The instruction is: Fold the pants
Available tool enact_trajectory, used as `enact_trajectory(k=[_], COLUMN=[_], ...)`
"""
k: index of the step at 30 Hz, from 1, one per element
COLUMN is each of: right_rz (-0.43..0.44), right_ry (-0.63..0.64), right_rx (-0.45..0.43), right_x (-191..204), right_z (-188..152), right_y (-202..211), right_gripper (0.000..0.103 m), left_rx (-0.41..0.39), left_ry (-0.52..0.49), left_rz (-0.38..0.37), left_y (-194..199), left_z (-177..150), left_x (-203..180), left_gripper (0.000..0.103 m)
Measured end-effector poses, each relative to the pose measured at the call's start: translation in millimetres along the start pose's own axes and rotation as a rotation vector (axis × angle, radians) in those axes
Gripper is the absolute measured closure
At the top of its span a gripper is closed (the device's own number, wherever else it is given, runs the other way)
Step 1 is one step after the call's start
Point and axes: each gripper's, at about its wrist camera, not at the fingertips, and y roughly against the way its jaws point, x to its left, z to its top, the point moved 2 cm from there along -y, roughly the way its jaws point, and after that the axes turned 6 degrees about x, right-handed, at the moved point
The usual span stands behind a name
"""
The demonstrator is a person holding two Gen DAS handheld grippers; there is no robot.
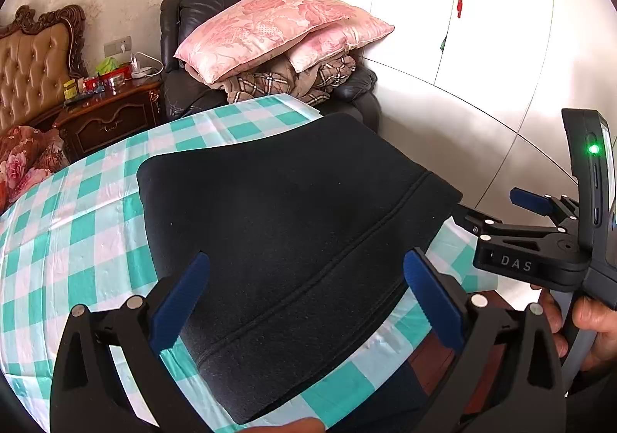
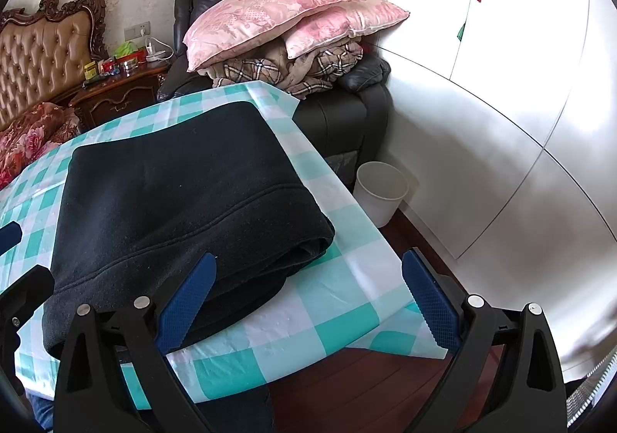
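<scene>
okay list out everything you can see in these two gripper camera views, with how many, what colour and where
pants: one, black, folded on the table, near its right edge
tablecloth: one, teal and white check, covering the table
pillows: two, pink floral, stacked on the armchair
blanket: one, brown plaid, bundled under the pillows
armchair: one, black leather, behind the table
waste bin: one, white, on the floor beside the armchair
nightstand: one, dark wood, left of the armchair, small items on top
headboard: one, tan tufted, far left
wardrobe: white doors, along the right wall
left gripper: blue pads, open over the pants
right gripper: blue pads, open at the pants' near corner
hand: one, holding the right gripper's handle
</scene>
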Motion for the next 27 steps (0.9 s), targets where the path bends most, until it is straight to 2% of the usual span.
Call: enact_trajectory(k=[27], right_rz=[0.01], right_ry=[-0.006], right_rx=[0.007], right_x=[1.1], right_z=[-2.1], right_y=[-3.3], right_gripper=[0.009], left_rx=[0.001], left_ry=[-0.001], left_rz=[-0.001], left_y=[-1.3], left_z=[-0.3], left_x=[0.1], left_gripper=[0.002])
